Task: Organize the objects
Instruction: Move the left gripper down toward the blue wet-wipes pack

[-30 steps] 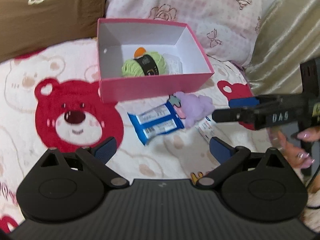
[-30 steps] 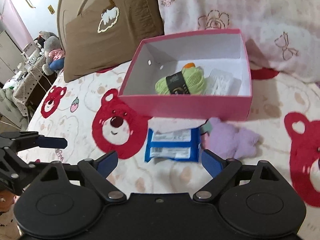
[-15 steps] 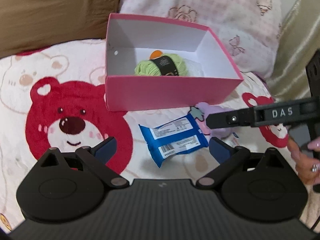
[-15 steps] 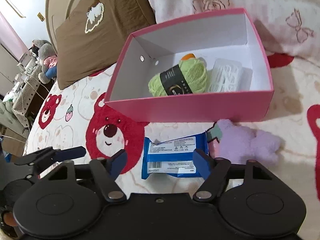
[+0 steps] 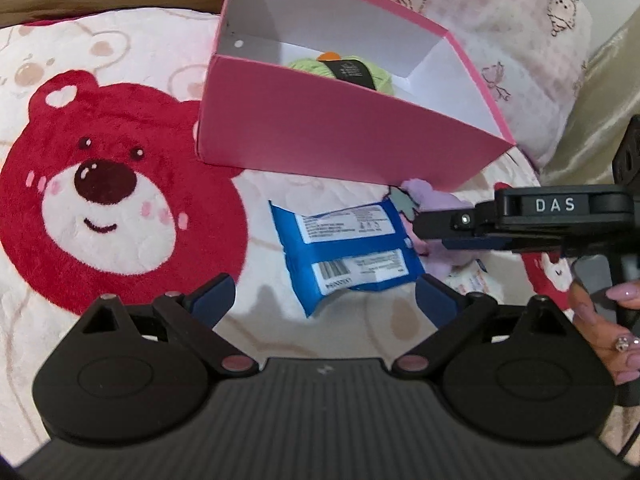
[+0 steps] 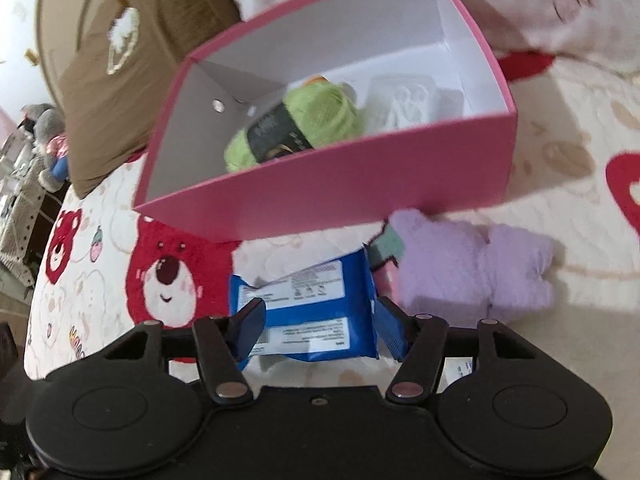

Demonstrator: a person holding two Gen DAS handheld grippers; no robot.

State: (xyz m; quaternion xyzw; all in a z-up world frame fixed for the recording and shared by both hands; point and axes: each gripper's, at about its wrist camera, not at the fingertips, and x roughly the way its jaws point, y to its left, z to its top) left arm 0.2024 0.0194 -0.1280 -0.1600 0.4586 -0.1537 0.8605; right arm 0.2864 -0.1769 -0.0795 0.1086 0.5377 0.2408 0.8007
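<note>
A blue snack packet [image 5: 348, 252] lies on the bear-print blanket in front of a pink box [image 5: 332, 136]. It also shows in the right wrist view [image 6: 308, 320], where my right gripper [image 6: 318, 326] is open with its fingers on either side of the packet. My left gripper [image 5: 324, 300] is open and empty, just short of the packet. The pink box [image 6: 328, 196] holds a green yarn ball [image 6: 296, 128] and a clear plastic case [image 6: 404, 98]. A purple plush toy [image 6: 472, 268] lies right of the packet, touching the box's front.
A brown pillow [image 6: 120, 52] and a pink patterned pillow [image 5: 500, 28] lean behind the box. A small white-and-blue sachet [image 5: 468, 276] lies near the plush. A gold curtain [image 5: 600, 92] hangs at the right. A hand [image 5: 612, 328] holds the right gripper.
Both grippers have moved forward and down toward the packet. My right gripper's fingers have narrowed and now flank the packet. The box looks larger and closer.
</note>
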